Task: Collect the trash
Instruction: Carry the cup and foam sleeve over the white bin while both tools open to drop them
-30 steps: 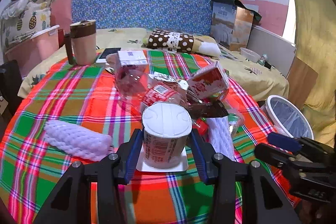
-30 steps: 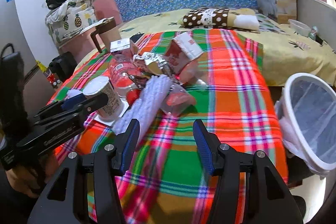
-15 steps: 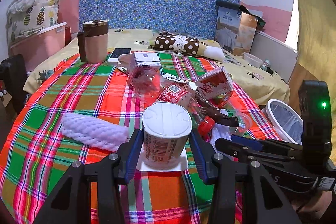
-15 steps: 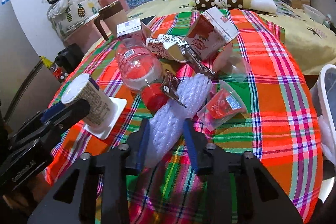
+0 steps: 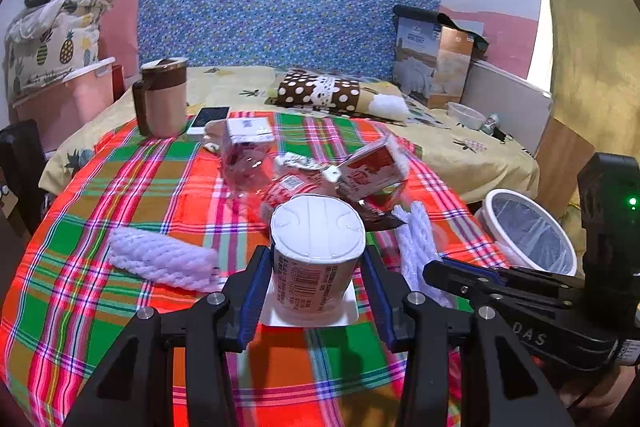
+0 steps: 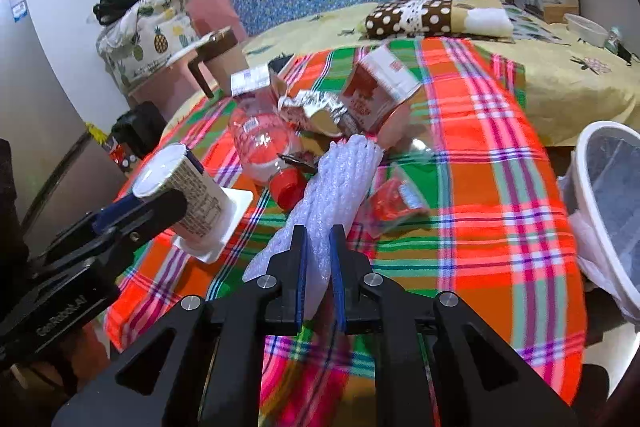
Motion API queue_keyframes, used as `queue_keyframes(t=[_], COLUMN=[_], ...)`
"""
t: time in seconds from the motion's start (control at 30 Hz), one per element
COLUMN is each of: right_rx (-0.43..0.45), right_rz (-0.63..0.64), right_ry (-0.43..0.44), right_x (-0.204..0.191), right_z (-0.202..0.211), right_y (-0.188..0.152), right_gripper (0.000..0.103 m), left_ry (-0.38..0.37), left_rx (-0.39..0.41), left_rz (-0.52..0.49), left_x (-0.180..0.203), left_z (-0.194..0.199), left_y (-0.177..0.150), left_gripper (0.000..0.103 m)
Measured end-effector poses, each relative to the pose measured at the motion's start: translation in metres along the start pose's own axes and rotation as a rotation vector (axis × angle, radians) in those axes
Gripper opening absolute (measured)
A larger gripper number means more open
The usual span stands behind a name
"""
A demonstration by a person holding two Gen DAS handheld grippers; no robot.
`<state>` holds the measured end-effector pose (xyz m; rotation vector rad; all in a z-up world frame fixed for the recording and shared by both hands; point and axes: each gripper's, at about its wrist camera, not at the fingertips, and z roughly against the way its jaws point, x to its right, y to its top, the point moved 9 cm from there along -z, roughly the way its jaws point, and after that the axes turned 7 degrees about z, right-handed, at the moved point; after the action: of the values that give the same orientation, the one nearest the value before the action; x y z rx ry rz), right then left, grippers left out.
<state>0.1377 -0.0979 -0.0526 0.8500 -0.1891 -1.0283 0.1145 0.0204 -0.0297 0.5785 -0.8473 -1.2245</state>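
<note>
ribbed white foam sleeve [image 6: 340, 183] squeezed in right tool [image 6: 319, 259]

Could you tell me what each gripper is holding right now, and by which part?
The right gripper pinches the white foam net sleeve at its near end. The left gripper straddles the paper cup, fingers apart from its sides, holding nothing.

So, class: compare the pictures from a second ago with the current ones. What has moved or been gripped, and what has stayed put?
The right hand-held gripper moved forward over the table and closed on the white foam fruit net, which it now pinches. The left hand-held gripper stayed open around the white instant noodle cup, still upside down on its square lid. The rest of the trash and the white bin stayed put.
</note>
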Motion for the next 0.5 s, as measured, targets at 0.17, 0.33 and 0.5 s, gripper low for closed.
queue_keyframes(t=[0.17, 0.33, 0.5], right_rx=[0.043, 0.094, 0.134], right_rz=[-0.024, -0.064, -0.12], right_ry=[-0.025, -0.087, -0.167], right_x=[0.014, 0.045, 0.088], right_z=[0.017, 0.037, 0.059], right_y=[0.005, 0.006, 0.001], right_gripper=[0.013, 0.013, 0.013], left_ry=[-0.041, -0.094, -0.172], left_rx=[-0.005, -0.013, -0.033], left_rz=[-0.027, -0.066, -0.114], left_x=[0.026, 0.063, 0.111], left_z=[-0.001, -0.008, -0.023], left_y=[0.002, 0.007, 0.012], left_gripper=[0.046, 0.046, 0.046])
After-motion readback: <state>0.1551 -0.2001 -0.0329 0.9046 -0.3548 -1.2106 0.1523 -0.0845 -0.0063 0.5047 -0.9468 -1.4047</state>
